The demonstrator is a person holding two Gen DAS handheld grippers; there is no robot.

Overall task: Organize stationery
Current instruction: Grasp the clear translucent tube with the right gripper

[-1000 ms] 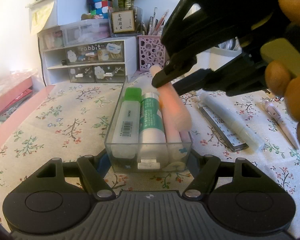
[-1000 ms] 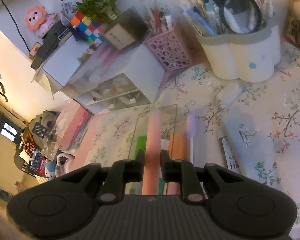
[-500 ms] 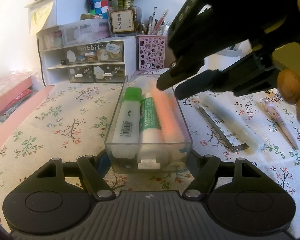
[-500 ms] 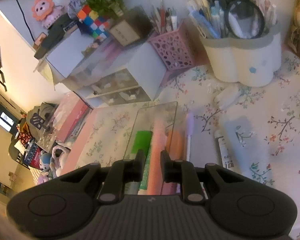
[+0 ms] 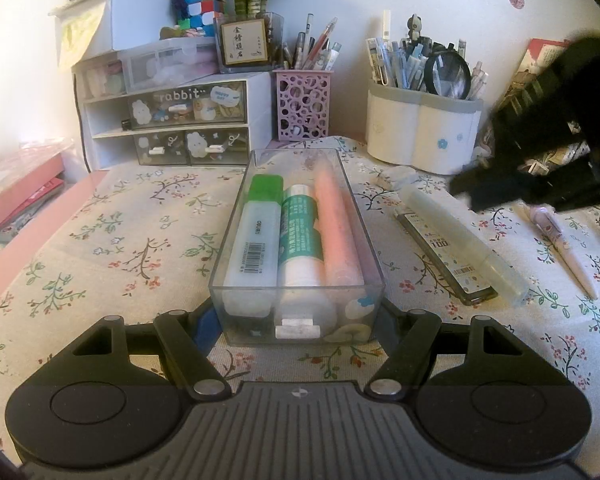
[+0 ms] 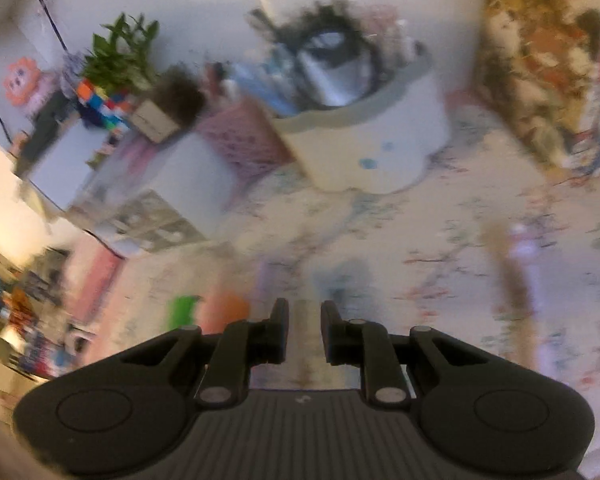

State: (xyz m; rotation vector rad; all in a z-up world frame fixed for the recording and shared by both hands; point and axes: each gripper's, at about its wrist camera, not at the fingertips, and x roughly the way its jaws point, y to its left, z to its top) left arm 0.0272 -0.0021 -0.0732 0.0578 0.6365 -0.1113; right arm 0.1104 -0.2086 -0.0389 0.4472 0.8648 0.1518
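A clear plastic tray sits on the floral cloth, gripped at its near end by my left gripper, which is shut on it. In it lie a green-capped white marker, a green-labelled glue stick and a pink-orange pen. My right gripper is blurred at the right, away from the tray. In the right wrist view it is open and empty above the cloth. A translucent pen, a refill case and a pink pen lie right of the tray.
A white drawer unit, a pink lattice pen cup and a white pen holder with a magnifier stand along the back. A white eraser lies behind the tray. Pink books sit at the left edge.
My right gripper laid the pink-orange pen in the tray, let go, and swung away to the right. The left gripper and tray stayed still.
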